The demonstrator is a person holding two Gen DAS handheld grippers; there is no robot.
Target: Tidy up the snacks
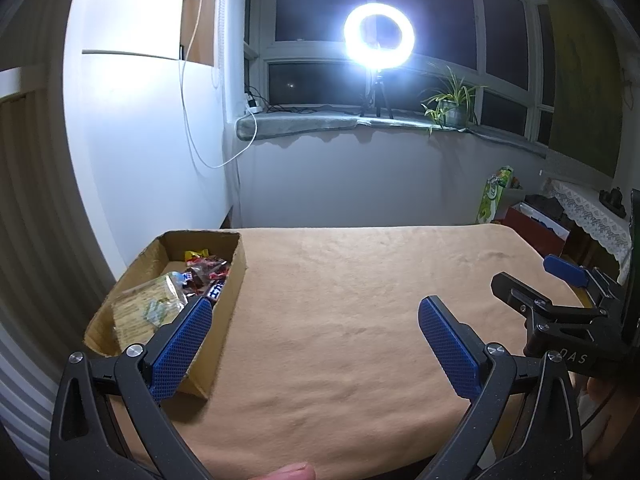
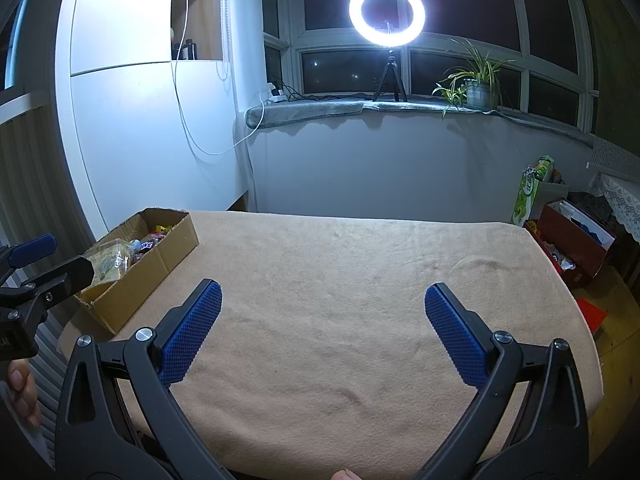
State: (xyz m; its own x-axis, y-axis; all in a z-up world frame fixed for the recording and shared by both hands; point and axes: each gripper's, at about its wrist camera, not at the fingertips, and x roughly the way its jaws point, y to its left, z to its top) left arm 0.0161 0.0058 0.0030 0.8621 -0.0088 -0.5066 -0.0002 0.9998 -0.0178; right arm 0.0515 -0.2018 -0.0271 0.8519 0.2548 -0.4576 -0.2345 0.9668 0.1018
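An open cardboard box sits at the left end of the tan-covered table. Inside lie a clear bag of pale biscuits and several small wrapped sweets. My left gripper is open above the table's near part, its left finger overlapping the box's near corner. Nothing is between its fingers. In the right wrist view the box is at the far left, and my right gripper stands open and empty over the bare cloth. Each gripper shows at the edge of the other's view.
A ring light on a tripod and a potted plant stand on the windowsill behind. A white cabinet rises left of the table. On the floor to the right are a red box and a green carton.
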